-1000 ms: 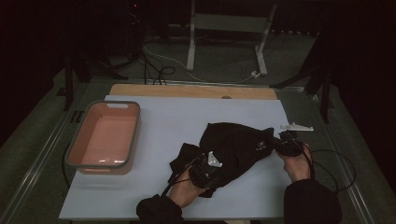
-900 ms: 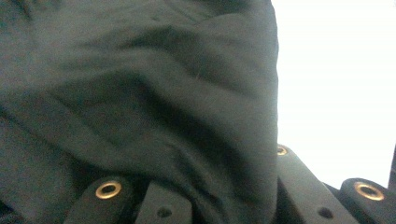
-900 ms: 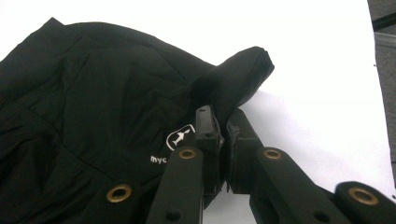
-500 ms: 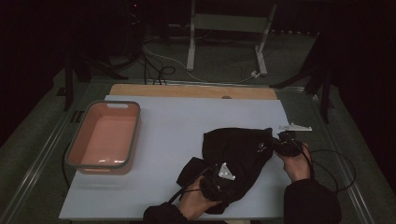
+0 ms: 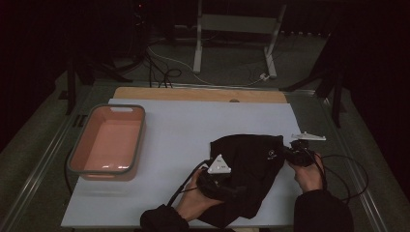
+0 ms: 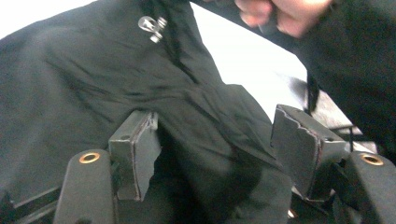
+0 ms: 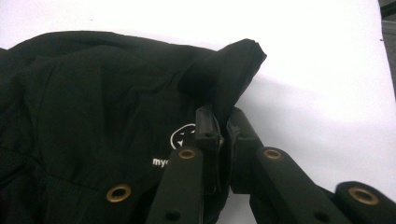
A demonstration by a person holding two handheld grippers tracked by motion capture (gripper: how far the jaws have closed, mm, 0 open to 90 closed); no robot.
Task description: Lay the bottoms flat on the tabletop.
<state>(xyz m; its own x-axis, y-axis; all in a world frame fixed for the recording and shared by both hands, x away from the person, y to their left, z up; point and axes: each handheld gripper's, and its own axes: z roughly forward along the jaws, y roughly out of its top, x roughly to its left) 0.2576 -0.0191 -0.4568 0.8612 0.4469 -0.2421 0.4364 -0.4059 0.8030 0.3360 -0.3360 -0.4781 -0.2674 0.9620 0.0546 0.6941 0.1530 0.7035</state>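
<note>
A black garment [image 5: 256,166] with a small white logo [image 7: 184,135] lies crumpled on the white table top [image 5: 193,130], near the front right. My right gripper [image 5: 288,153] holds its right edge, jaws shut on a pinched fold [image 7: 219,116]. My left gripper [image 5: 231,187] sits over the garment's left front part, a little above it. Its jaws have just been opening and stand wide apart [image 6: 215,126]. Loose black cloth [image 6: 70,70] lies between and behind the pads, and neither pad presses on it. A metal zip pull [image 6: 152,23] shows on the cloth farther off.
An empty pink tray [image 5: 140,140] with a grey rim stands at the left of the table. A wooden strip [image 5: 198,94] runs along the table's far edge. Cables trail off the right side [image 5: 348,174]. The floor beyond holds a metal stand [image 5: 232,29].
My left gripper went right and toward the front edge over the garment, then lifted back a little. The garment's left flap has been drawn in. My right hand has kept still.
</note>
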